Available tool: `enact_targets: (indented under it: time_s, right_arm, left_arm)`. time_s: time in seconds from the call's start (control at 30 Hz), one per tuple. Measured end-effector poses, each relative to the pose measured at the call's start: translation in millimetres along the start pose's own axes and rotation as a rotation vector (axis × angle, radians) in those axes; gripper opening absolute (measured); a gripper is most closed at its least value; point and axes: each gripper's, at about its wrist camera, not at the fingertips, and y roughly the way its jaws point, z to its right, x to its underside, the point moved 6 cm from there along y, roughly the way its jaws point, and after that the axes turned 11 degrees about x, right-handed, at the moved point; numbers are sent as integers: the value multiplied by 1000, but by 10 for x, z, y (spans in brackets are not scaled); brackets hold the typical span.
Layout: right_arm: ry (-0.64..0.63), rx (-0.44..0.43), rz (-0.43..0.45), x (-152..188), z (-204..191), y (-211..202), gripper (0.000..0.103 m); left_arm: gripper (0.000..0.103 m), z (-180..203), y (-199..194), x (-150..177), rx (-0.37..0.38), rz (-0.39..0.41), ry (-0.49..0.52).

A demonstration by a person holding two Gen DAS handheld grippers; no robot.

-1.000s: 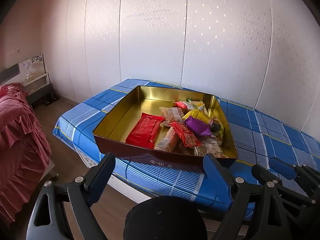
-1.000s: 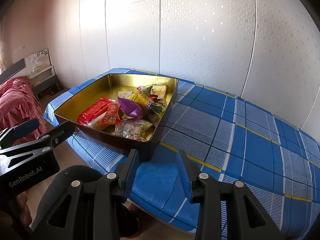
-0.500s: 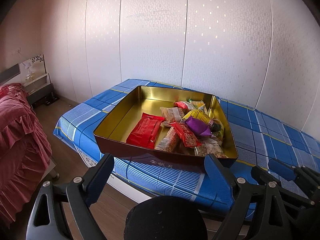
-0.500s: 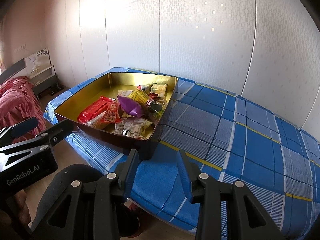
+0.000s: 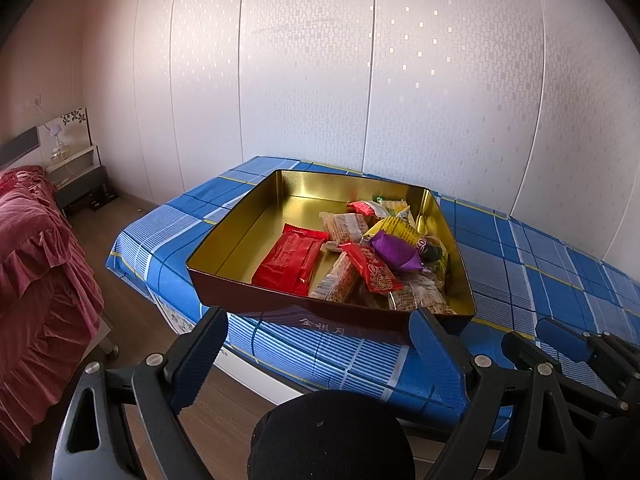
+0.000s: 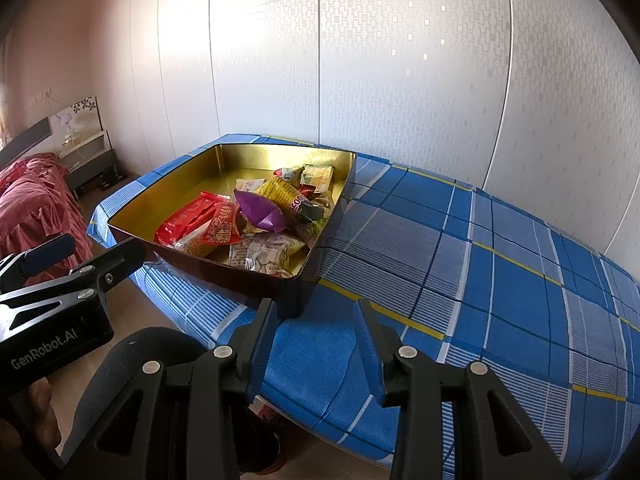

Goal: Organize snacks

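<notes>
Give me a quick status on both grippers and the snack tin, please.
Left gripper open, right gripper open, both empty, short of the tin. Snacks piled at one end. Nothing in the way.

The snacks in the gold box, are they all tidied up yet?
Not yet. The snacks are all inside the gold tin, but heaped messily on one side; the other side is bare. Nothing is in hand: the left gripper and right gripper are both empty, short of the tin. Sorting the pile is left.

Daylight glared on the wall panels [image 6: 240, 60]; focus was sharp, edges bowed, corners vignetted black; light source apparently off-frame.
</notes>
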Motion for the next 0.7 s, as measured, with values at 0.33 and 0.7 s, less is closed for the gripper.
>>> enact_targets:
  time_s: [0.33, 0.7]
  right_arm:
    - [-2, 0, -2, 8, 8, 8, 40]
    - [10, 3, -2, 3, 85, 21, 40]
  left_arm:
    - [94, 6, -5, -5, 0, 1, -1]
    - [89, 80, -33, -66, 32, 33, -5]
